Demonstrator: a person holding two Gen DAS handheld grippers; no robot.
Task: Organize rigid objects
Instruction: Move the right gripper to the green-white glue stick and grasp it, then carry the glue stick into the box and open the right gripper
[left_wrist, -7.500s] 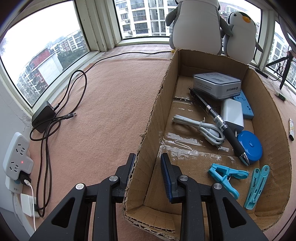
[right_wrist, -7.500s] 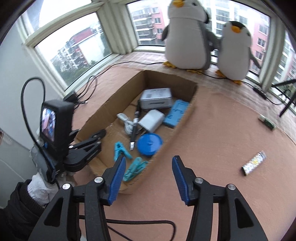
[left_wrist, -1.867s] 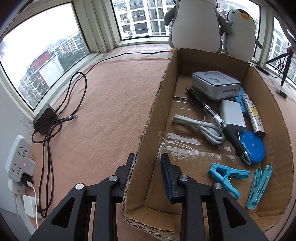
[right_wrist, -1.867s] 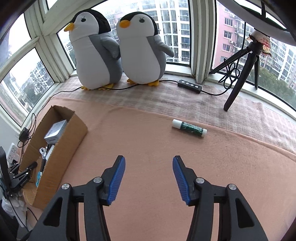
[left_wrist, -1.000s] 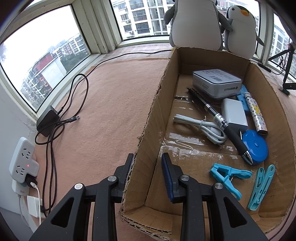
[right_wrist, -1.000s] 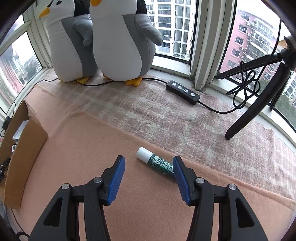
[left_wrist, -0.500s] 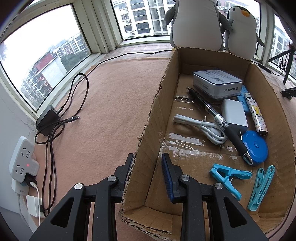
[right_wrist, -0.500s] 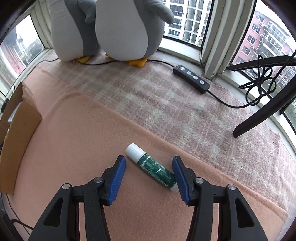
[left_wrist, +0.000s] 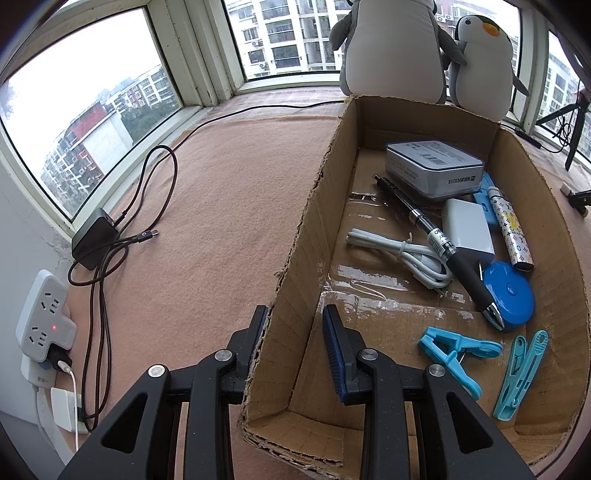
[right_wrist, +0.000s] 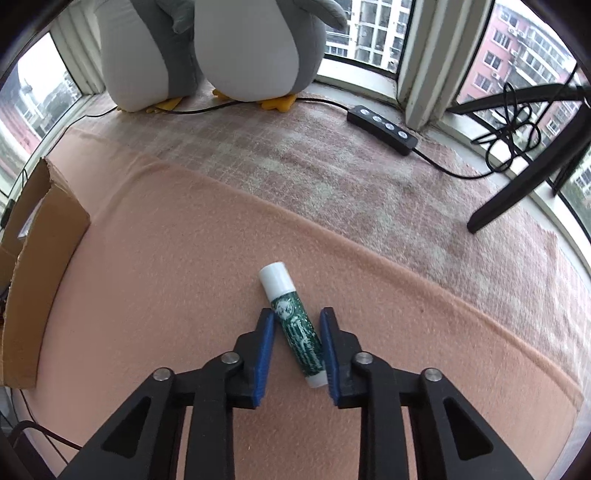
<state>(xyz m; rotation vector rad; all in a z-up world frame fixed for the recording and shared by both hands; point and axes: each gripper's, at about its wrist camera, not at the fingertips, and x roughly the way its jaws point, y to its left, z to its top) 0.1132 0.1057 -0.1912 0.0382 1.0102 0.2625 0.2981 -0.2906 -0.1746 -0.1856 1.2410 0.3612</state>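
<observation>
Since a moment ago my right hand-held gripper has dropped over the green stick on the blanket, jaws just closing, pads touching its sides. I take it lengthwise so it won't roll. My left hand-held gripper pinches the box wall, steadying it for the drop.

Left gripper and right gripper: matte black angular arms bearing blue ribbed pads on the inner jaw faces. Round silver screws (two visible per arm) sit behind the pads.
</observation>
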